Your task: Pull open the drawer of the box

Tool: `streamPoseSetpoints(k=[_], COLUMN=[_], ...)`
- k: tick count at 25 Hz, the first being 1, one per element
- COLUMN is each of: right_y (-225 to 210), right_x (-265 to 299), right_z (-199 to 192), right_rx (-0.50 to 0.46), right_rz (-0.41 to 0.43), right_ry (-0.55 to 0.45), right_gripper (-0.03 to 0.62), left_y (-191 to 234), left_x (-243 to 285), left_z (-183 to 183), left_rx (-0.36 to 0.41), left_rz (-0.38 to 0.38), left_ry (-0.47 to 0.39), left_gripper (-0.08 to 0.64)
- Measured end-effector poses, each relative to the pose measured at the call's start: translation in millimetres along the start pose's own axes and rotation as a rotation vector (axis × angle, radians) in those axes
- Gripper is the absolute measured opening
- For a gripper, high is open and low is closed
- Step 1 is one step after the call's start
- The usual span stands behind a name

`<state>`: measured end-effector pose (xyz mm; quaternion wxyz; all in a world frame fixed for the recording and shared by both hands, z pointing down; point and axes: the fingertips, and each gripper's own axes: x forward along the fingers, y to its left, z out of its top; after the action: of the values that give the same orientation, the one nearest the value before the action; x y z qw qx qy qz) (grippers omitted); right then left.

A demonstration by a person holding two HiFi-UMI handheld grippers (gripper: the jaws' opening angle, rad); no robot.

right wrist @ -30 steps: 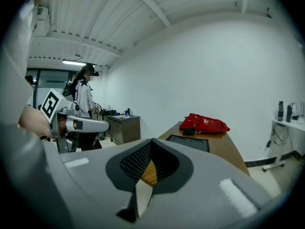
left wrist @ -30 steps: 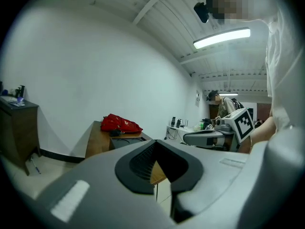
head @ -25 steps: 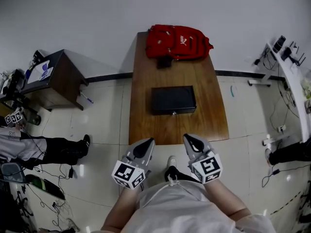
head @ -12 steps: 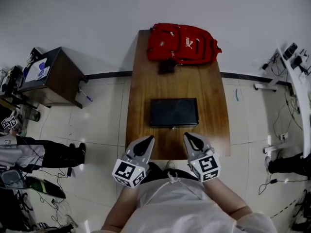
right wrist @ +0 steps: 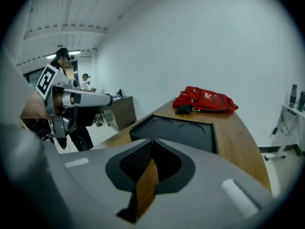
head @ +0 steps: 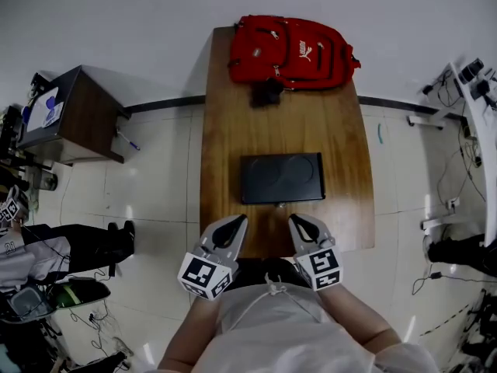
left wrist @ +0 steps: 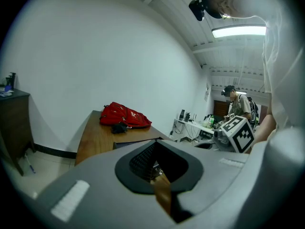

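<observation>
A flat black box point(head: 281, 178) lies in the middle of a long wooden table point(head: 225, 130), with a small knob point(head: 279, 204) on its near front face, where the drawer front looks closed. Both grippers hover over the table's near edge, short of the box. My left gripper point(head: 233, 225) is shut and empty, as is my right gripper point(head: 299, 222). In the left gripper view the jaws point(left wrist: 157, 168) meet in front of the box point(left wrist: 133, 140). In the right gripper view the jaws point(right wrist: 150, 168) point at the box point(right wrist: 178, 130) from close by.
A red backpack point(head: 291, 51) lies at the table's far end against the wall. A dark side cabinet point(head: 74, 115) stands at the left, with a person's legs point(head: 78, 243) near it. A white desk point(head: 477, 92) and floor cables sit at the right.
The table and box have come nearer and lower in the head view as I moved up to the table. Both grippers keep their pose and stay shut.
</observation>
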<state>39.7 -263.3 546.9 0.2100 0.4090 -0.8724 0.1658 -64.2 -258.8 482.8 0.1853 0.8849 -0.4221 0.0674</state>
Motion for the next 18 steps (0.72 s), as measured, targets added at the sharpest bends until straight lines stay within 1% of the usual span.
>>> streamPoseSetpoints(k=[2, 4, 7, 11, 12, 16, 18], right_y=[-1, -2, -7, -12, -14, -21, -25], right_x=[11, 21, 36, 52, 55, 65, 69], right_z=[-7, -15, -32, -60, -65, -70, -70], right_rx=[0.024, 0.041, 0.074, 0.192, 0.211, 0.237, 0.298], right_rz=[-0.013, -0.028, -0.048, -0.060, -0.066, -0.097, -0.097], right_ry=[0.029, 0.061, 0.115, 0.190, 0.202, 0.207, 0.202], right_gripper=[0.008, 0.022, 0.047, 0.091, 0.092, 0.092, 0.092], left_y=[5, 5, 6, 11, 12, 21, 21], left_x=[6, 11, 15, 14, 12, 10, 10], left_z=[-7, -14, -23, -40, -44, -57, -61], left_rx=[0.017, 0.025, -0.003, -0.039, -0.045, -0.077, -0.087], left_rz=[-0.012, -0.036, -0.054, -0.057, -0.055, -0.032, -0.032], left_ry=[0.030, 0.050, 0.063, 0.091, 0.099, 0.110, 0.113], left_gripper=[-0.005, -0.005, -0.005, -0.005, -0.005, -0.005, -0.005])
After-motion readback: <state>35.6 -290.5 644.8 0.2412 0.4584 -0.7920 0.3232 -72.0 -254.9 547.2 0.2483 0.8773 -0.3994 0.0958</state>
